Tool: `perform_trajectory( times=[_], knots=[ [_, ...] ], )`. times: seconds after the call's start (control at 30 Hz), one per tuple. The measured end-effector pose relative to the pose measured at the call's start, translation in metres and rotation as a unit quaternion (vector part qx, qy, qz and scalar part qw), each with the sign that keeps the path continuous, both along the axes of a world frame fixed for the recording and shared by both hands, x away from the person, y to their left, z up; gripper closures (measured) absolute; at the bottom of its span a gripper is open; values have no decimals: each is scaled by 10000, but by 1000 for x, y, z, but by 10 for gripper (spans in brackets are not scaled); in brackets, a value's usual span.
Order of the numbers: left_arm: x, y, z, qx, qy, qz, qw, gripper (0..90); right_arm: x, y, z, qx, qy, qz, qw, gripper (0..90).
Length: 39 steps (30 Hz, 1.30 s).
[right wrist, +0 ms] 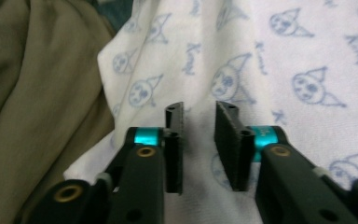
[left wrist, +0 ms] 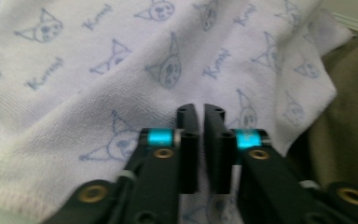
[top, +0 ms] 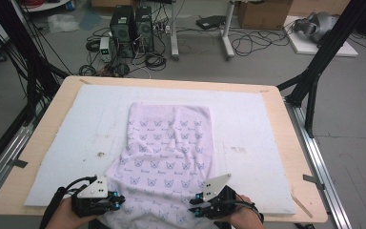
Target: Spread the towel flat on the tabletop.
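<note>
My work is the white cat-print cloth [top: 169,152], which lies on the pale foam mat [top: 248,119] with its long axis running from six o'clock at my edge of the table [top: 295,143] up toward twelve; its far hem sits flat, and its near end spills over the table edge toward me. Both my grippers are at that near end, one at each corner. My left gripper [top: 116,200] is at about seven o'clock of the cloth, pointing in toward three; in the left gripper view [left wrist: 200,112] the jaws are clenched almost together, only a thin slit between the pads, with the printed fabric [left wrist: 121,70] lying right beneath and beyond them. I cannot tell whether a fold is pinched in that slit. My right gripper [top: 194,210] is at about five o'clock, pointing toward nine; in the right gripper view [right wrist: 199,109] its jaws stand a little apart, released, with the cloth [right wrist: 284,56] under and behind the gap and its loose edge at ten o'clock, against olive clothing [right wrist: 32,79]. Neither hand is nearer; each has its own corner. I judge the coming move turns on that long axis: carrying the near hem toward twelve, both hands level.
</note>
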<state>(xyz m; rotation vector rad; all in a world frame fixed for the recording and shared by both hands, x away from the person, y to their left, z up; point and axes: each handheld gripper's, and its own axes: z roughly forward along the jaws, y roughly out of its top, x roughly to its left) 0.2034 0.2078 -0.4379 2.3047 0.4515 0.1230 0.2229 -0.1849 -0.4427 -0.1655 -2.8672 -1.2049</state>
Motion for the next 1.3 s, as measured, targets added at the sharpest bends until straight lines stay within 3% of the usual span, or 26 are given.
perform_trajectory(
  times=[0.1, 0.17, 0.2, 0.27, 0.33, 0.47, 0.57, 0.63, 0.67, 0.73, 0.83, 1.0, 1.17, 1.3],
  knots=[
    [-15, 4, 3, -36, 168, -292, 9994, 871, -2, -5, 0, -2, 75, -5, 10000, 867],
    [-25, 7, 7, -46, 171, -392, 9991, 863, -10, -6, 3, -99, 139, 319, 9993, 889],
    [-27, 9, 9, -150, 205, -432, 9987, 853, -15, -7, 6, -56, 134, 430, 9990, 856],
    [-24, 8, 14, -217, 67, -283, 9993, 730, -16, -12, 13, 139, 76, 300, 9994, 802],
    [-16, 6, 17, -259, -73, -70, 9996, 626, -9, -17, 19, 209, -86, -8, 9997, 739],
    [4, 2, 16, -138, -224, 139, 9996, 586, 10, -27, 13, 142, -111, -447, 9988, 688],
    [15, 2, 1, 48, -70, 235, 9997, 692, 13, -33, 4, 28, -69, -549, 9985, 719],
    [15, 7, -2, -86, -75, 204, 9997, 835, 11, -35, 0, 36, -78, -570, 9983, 771],
    [13, 8, -2, -78, -70, 208, 9997, 878, 9, -37, -1, 56, -27, -560, 9984, 842],
    [6, 11, 0, -5, -84, 110, 9999, 880, 4, -38, 0, 25, -71, -431, 9990, 877],
    [3, 16, 1, -84, -92, 132, 9998, 870, 3, -41, 5, 67, 19, -279, 9996, 859],
    [26, 22, 13, -216, -307, 675, 9970, 707, 24, -40, 15, 259, -125, -716, 9970, 729],
    [56, 23, 22, -413, -530, 1101, 9916, 703, 54, -36, 23, 451, -223, -1134, 9923, 672],
    [89, 23, 20, -413, -449, 1419, 9880, 670, 76, -37, 23, 459, -313, -1379, 9889, 646]
  ],
)
